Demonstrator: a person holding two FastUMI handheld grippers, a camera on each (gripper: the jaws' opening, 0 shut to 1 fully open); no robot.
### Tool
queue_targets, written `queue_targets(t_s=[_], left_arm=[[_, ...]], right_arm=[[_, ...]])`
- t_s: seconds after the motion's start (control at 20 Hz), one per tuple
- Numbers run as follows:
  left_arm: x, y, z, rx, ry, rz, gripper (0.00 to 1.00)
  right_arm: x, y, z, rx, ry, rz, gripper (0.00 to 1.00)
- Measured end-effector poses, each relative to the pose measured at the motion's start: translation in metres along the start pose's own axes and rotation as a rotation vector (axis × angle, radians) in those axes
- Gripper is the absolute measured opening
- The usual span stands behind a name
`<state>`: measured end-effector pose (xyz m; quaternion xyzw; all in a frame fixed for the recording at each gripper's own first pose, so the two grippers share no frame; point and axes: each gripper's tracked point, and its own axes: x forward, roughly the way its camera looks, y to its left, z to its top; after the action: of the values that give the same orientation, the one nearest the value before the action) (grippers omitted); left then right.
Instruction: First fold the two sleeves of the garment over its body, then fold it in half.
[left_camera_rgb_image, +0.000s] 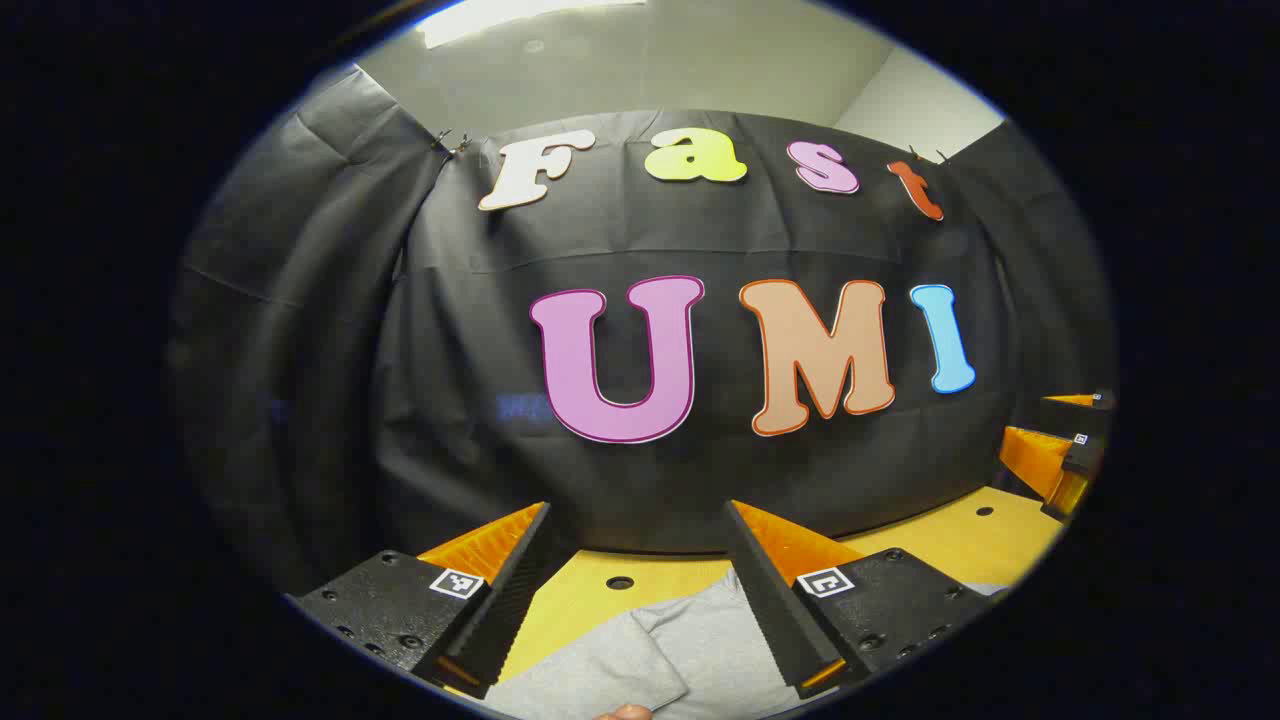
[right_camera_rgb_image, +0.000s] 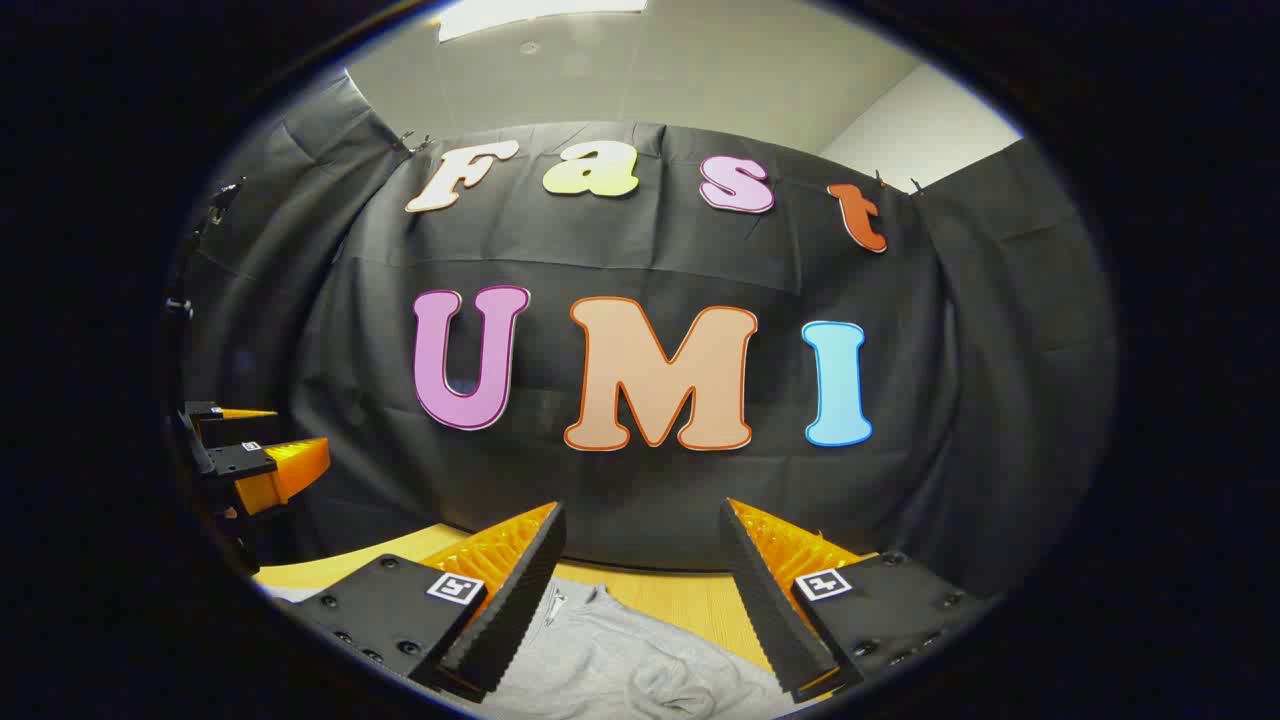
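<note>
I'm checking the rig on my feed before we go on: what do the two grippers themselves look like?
The left gripper and the right gripper look alike: two long wedge-shaped fingers with ridged inner faces, each on a flat black block with screw holes and a small square black-and-white marker. Orange ribbed plastic backs each finger. No cables or sleeves are visible.

The booth is being lit from above by a bright ceiling panel (left_camera_rgb_image: 520, 15), which is being blown out to white glare. The black wall cloth (left_camera_rgb_image: 330, 330) is being left dim. Straight lines are being bent toward the edges, and the rims are being slightly blurred.
</note>
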<state>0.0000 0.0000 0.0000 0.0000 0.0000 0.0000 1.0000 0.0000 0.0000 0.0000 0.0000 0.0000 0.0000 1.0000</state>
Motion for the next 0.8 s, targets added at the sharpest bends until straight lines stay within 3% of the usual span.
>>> queue_targets(t_s=[0.8], left_arm=[[0.018,0.000,-0.003,0.013,0.000,-0.014,0.98]], right_arm=[[0.016,-0.009,-0.003,0.002,0.011,-0.016,0.97]])
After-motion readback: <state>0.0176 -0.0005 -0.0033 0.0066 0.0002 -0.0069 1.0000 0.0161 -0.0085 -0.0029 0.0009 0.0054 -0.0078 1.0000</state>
